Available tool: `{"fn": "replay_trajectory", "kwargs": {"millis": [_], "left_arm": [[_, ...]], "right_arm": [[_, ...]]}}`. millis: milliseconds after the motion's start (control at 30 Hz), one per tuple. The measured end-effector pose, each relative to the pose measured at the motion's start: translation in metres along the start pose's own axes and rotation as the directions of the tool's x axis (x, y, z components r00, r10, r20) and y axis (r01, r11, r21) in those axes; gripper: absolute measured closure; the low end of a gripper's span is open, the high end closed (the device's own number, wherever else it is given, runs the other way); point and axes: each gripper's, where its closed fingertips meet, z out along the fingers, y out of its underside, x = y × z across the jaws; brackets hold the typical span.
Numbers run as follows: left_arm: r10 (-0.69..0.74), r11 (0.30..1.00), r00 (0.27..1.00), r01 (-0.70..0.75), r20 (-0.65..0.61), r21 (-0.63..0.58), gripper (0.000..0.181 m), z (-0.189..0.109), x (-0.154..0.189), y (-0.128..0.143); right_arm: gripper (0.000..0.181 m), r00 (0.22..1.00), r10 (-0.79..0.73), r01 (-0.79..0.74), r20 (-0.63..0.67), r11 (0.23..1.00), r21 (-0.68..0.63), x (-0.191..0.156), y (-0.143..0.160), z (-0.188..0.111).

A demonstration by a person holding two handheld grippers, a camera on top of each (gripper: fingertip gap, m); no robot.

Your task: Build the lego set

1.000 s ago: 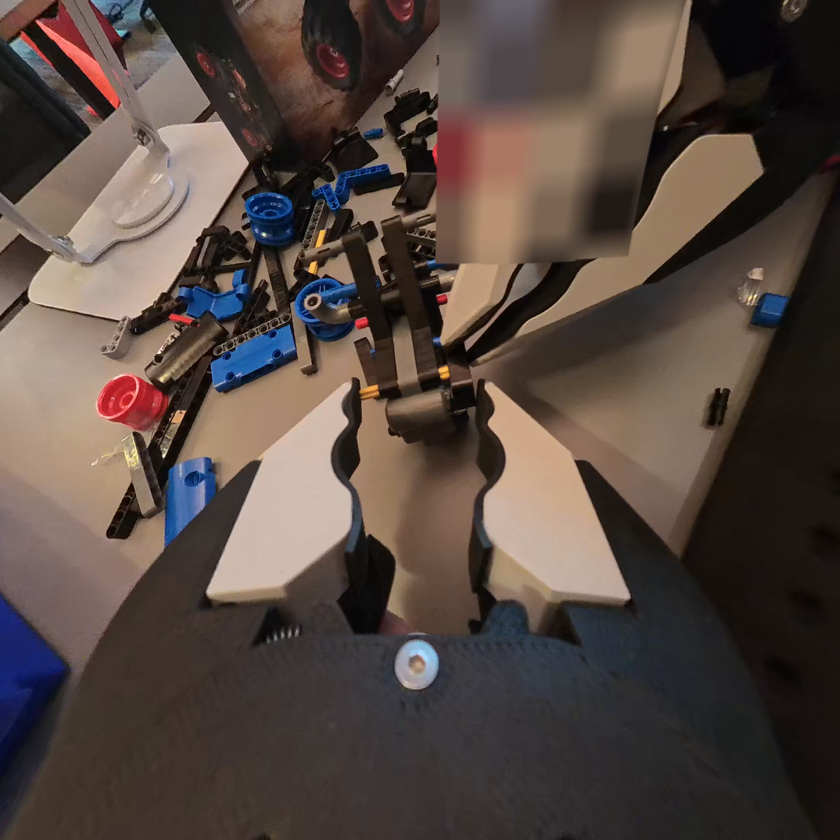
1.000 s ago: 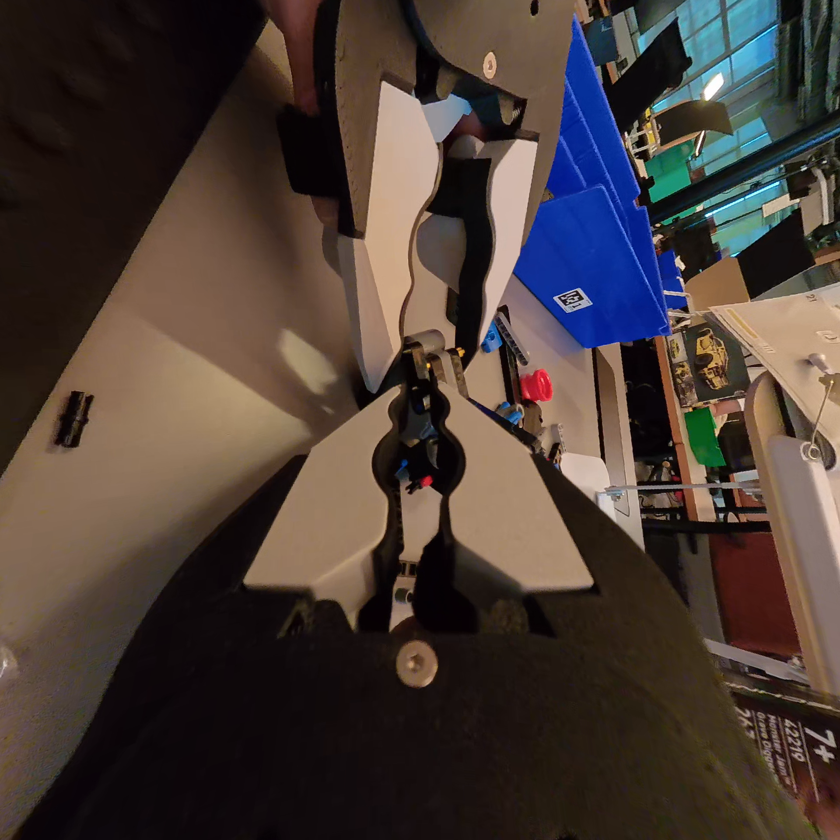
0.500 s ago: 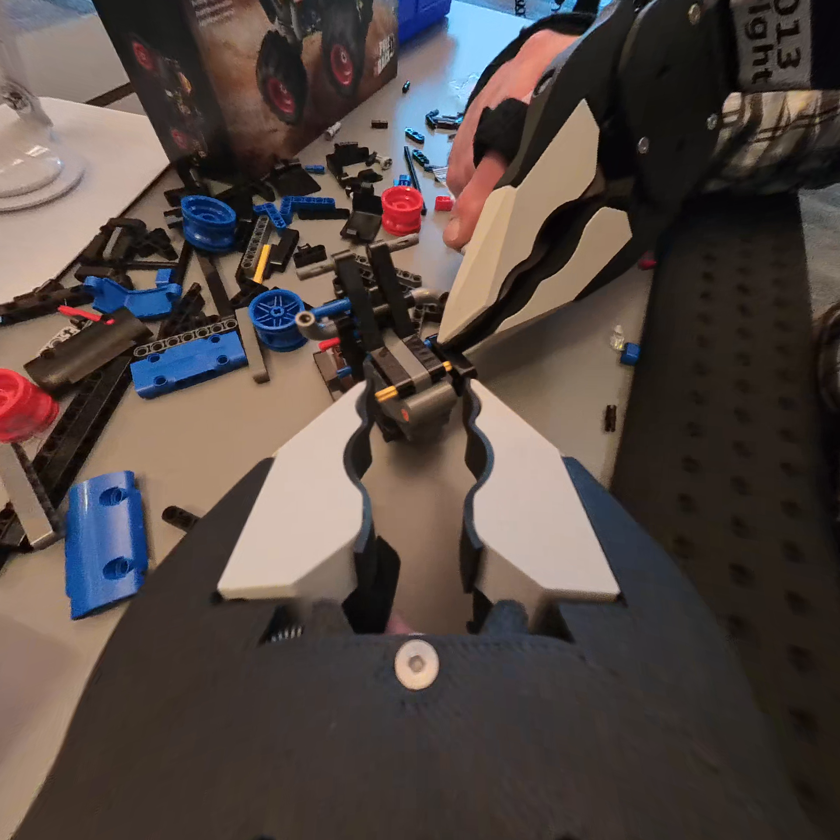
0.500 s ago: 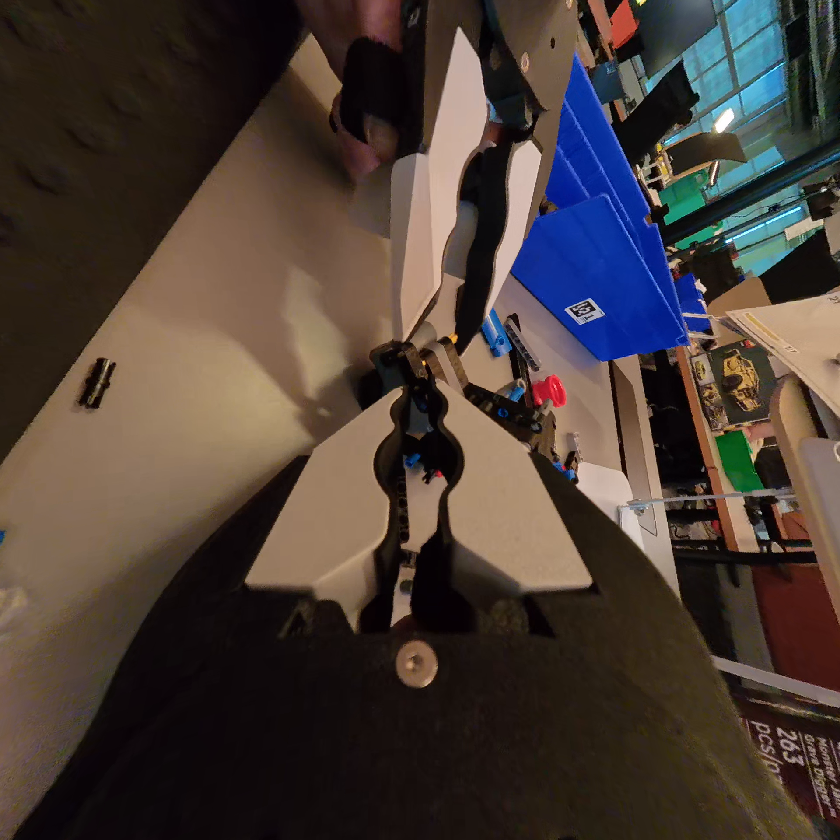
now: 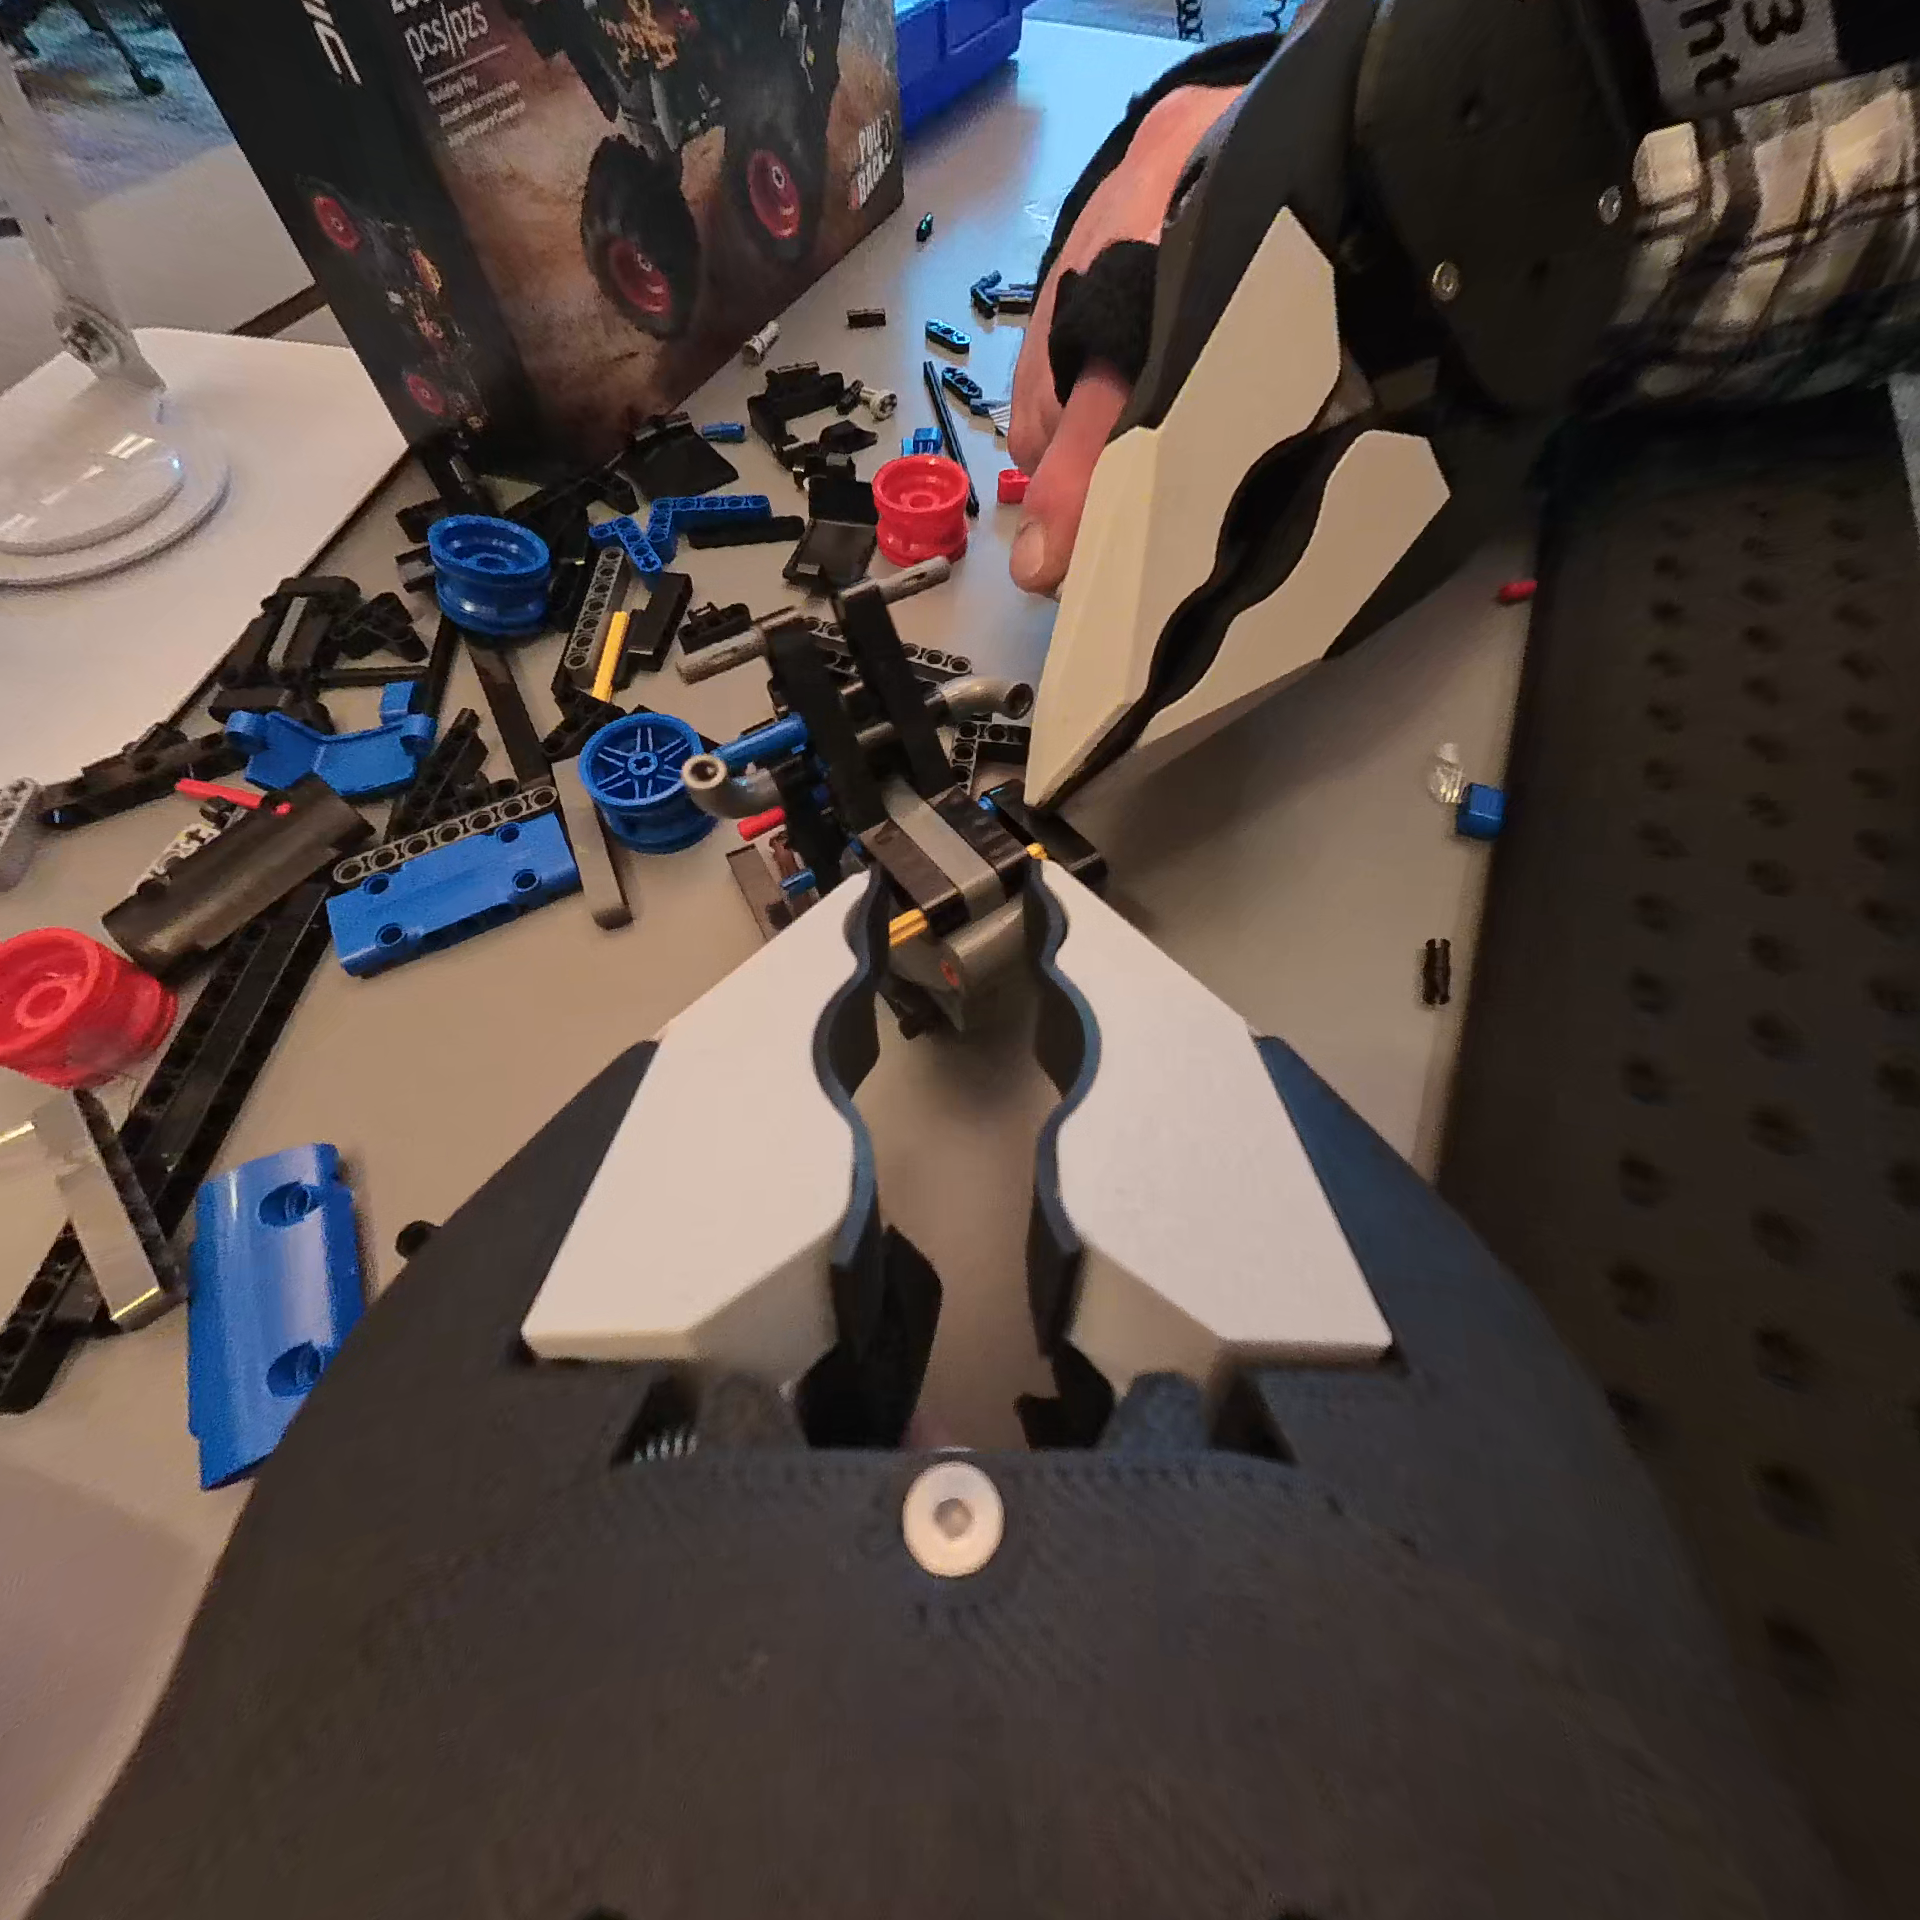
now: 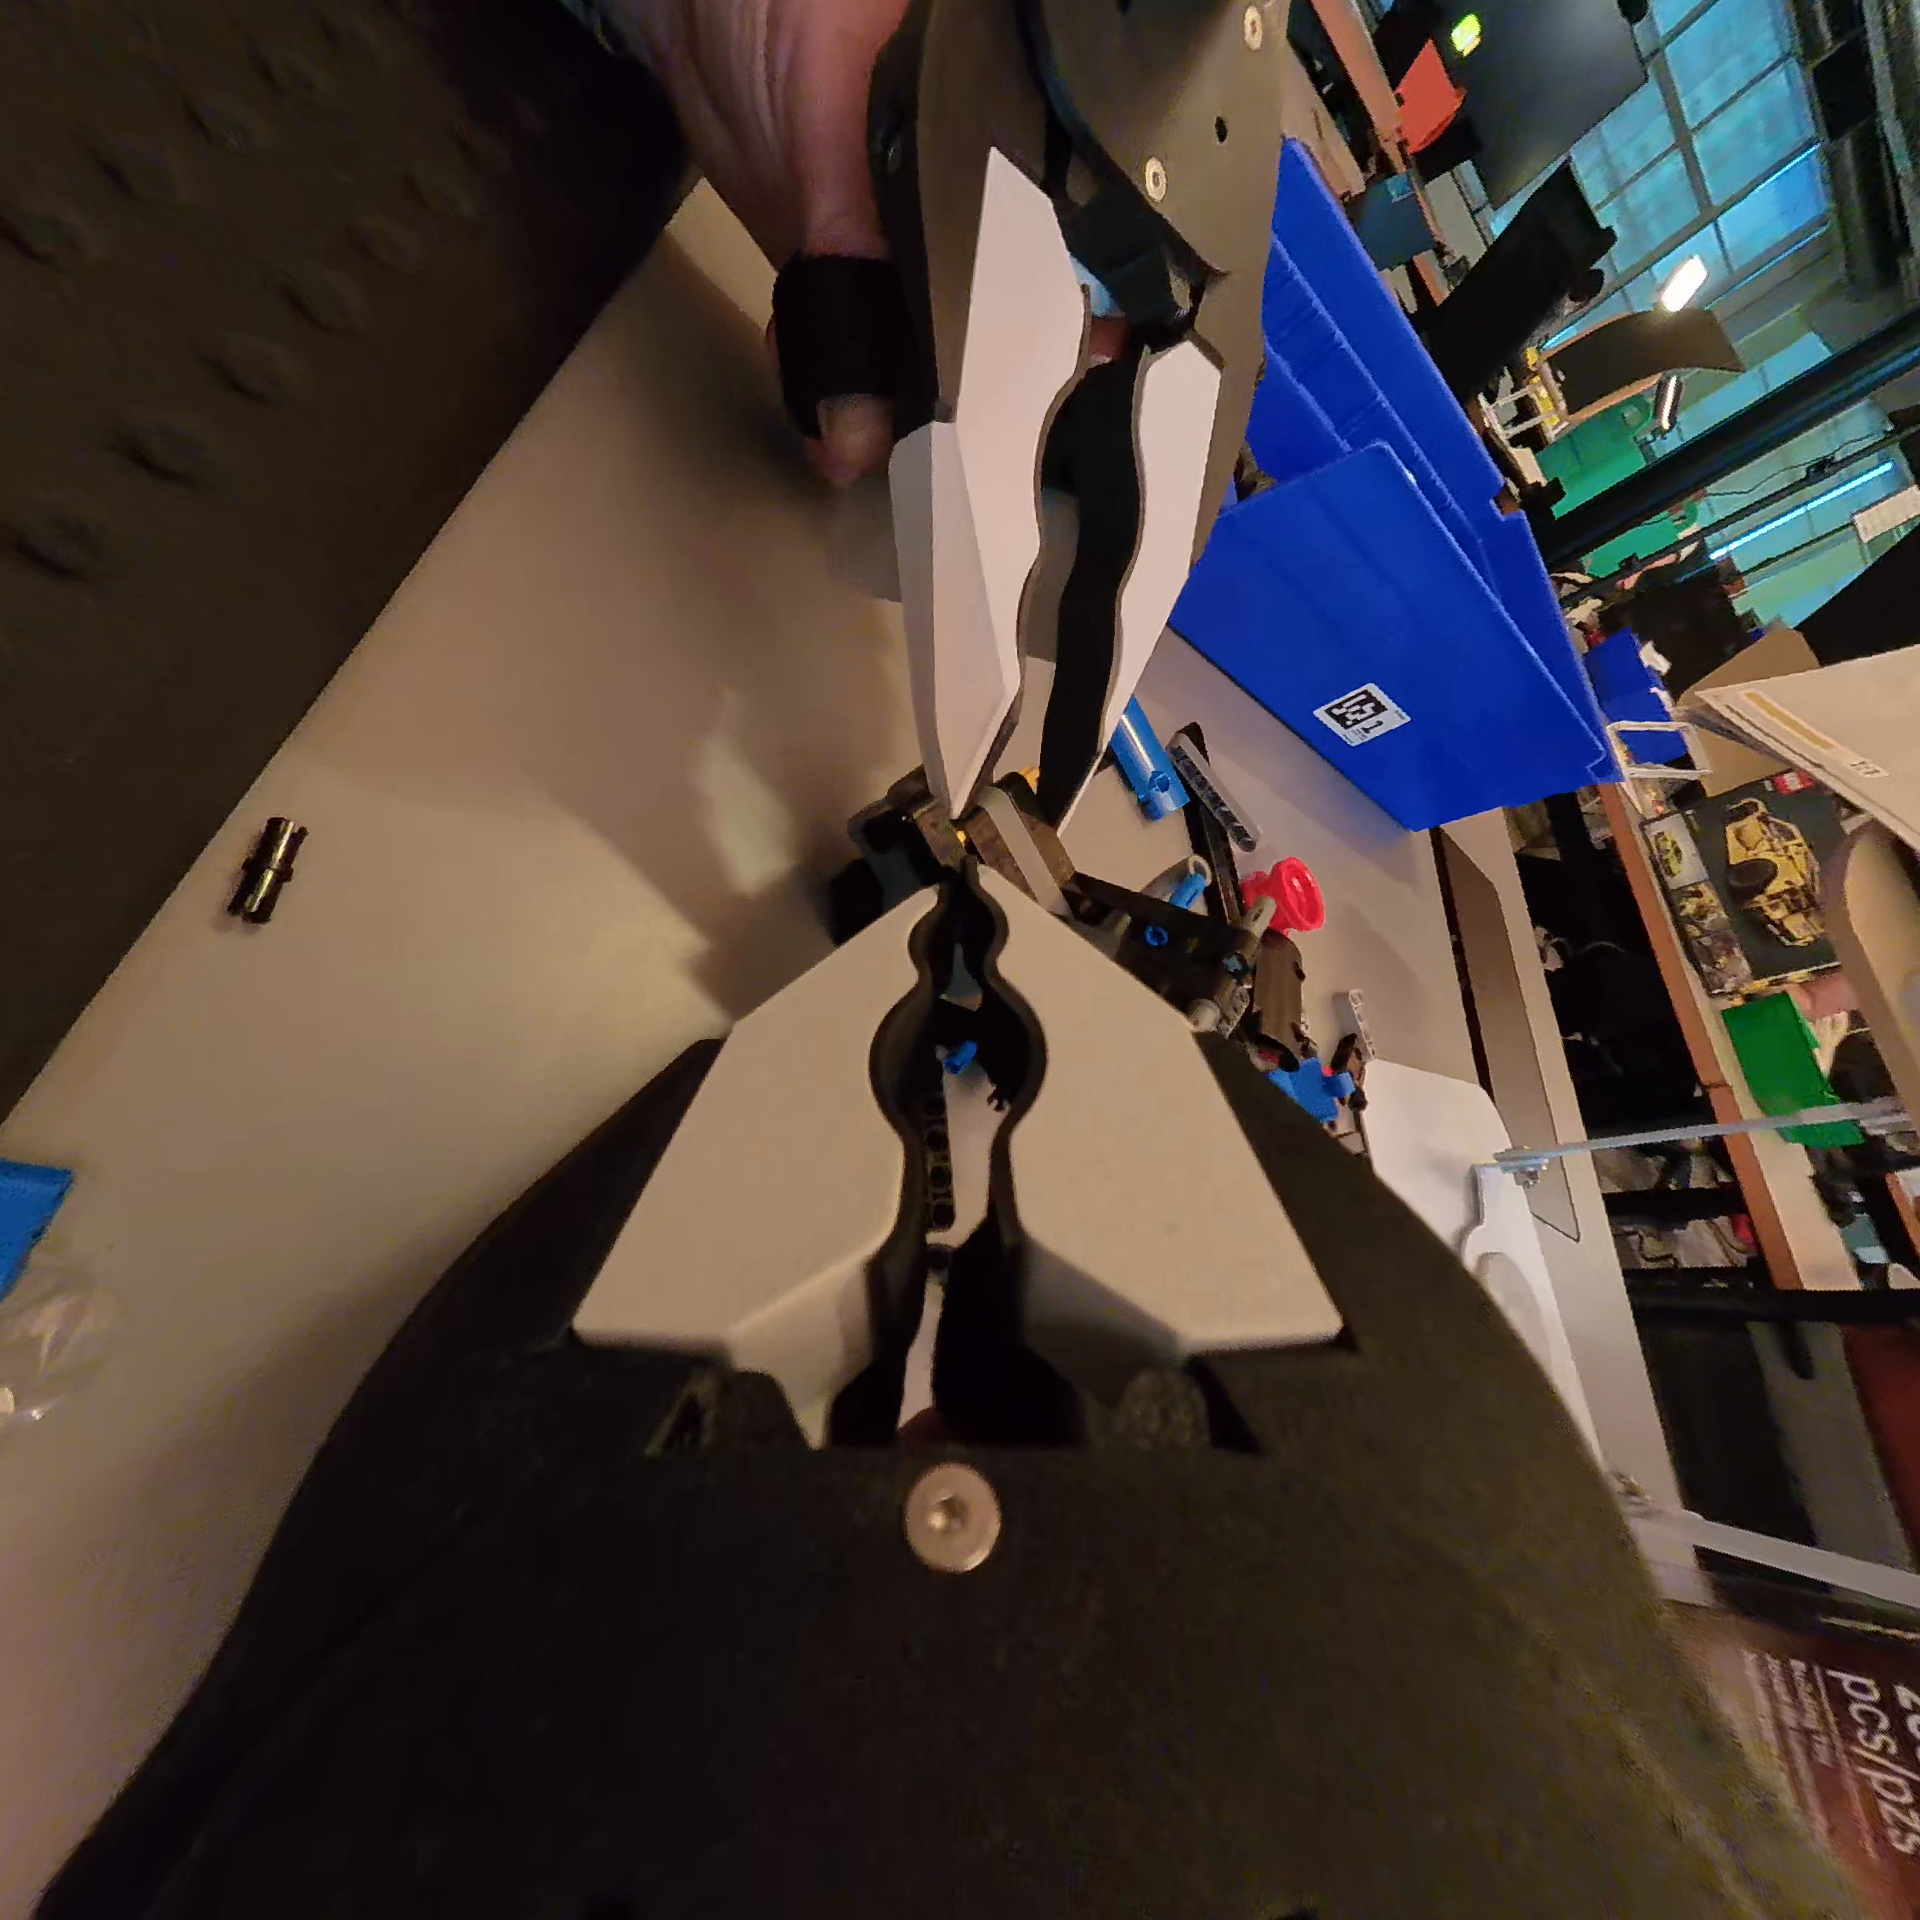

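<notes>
We pinch the black-and-grey lego assembly [image 5: 940, 883] from both ends: our left gripper [image 5: 951, 914] clamps its grey block, and our right gripper [image 6: 961, 904], fingers pressed nearly together, grips its black beam. Just beyond the left fingertips, a blue wheel [image 5: 644, 769] and black beams crowd the table [image 5: 1278, 904]. Farther off stands the set's box [image 5: 582, 208], and a black pin [image 5: 1436, 971] lies apart to the right.

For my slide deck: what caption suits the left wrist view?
Left gripper holds the partly built lego assembly while the right gripper meets it, loose parts scattered across the table.
</notes>
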Motion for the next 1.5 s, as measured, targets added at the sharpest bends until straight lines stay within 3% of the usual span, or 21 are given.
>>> {"fn": "replay_trajectory", "kwargs": {"millis": [300, 333, 367, 467, 633, 767, 933, 1100, 1233, 1500], "left_arm": [[0.021, 1.0, 0.998, -0.02, 0.055, -0.019, 0.159, 0.007, -0.004, 0.0], [0.038, 0.999, 0.997, -0.035, 0.072, -0.034, 0.161, 0.008, -0.006, 0.001], [0.039, 0.999, 0.996, -0.036, 0.077, -0.03, 0.175, 0.009, -0.007, -0.001], [0.046, 0.999, 0.995, -0.045, 0.087, -0.01, 0.176, 0.004, -0.011, -0.005], [0.012, 1.0, 0.998, -0.013, 0.053, 0.013, 0.151, -0.005, -0.01, -0.005], [0.075, 0.995, 0.996, -0.072, 0.049, -0.067, 0.127, 0.008, 0.002, 0.004], [0.082, 0.992, 0.988, -0.069, 0.127, -0.105, 0.119, 0.019, -0.007, 0.001], [0.067, 0.988, 0.977, -0.037, 0.203, -0.149, 0.109, 0.031, -0.01, 0.002], [0.085, 0.986, 0.958, -0.042, 0.274, -0.16, 0.122, 0.031, -0.014, -0.001], [0.105, 0.981, 0.951, -0.05, 0.291, -0.189, 0.138, 0.035, -0.016, 0.004]], "right_arm": [[0.181, 1.0, -0.011, 0.011, 0.002, 0.999, -0.039, -0.002, 0.007, 0.005], [0.181, 1.0, -0.014, 0.015, 0.024, 0.999, -0.041, -0.006, 0.008, 0.007], [0.181, 0.999, -0.024, 0.027, 0.049, 0.998, -0.059, -0.013, 0.01, 0.012], [0.181, 0.999, 0.002, -0.001, 0.036, 1.0, -0.024, -0.005, 0.0, 0.008], [0.18, 0.989, 0.123, -0.123, 0.087, 0.992, -0.005, 0.007, 0.001, -0.011], [0.177, 0.983, 0.156, -0.149, 0.095, 0.986, -0.071, 0.008, 0.013, -0.015], [0.169, 0.952, 0.298, -0.281, 0.077, 0.944, -0.173, 0.024, 0.036, -0.032], [0.169, 0.948, 0.316, -0.294, 0.042, 0.917, -0.27, 0.02, 0.058, -0.031], [0.169, 0.928, 0.374, -0.359, 0.006, 0.895, -0.265, 0.025, 0.06, -0.026], [0.155, 0.934, 0.349, -0.354, -0.07, 0.893, -0.277, 0.034, 0.055, -0.014]]}}
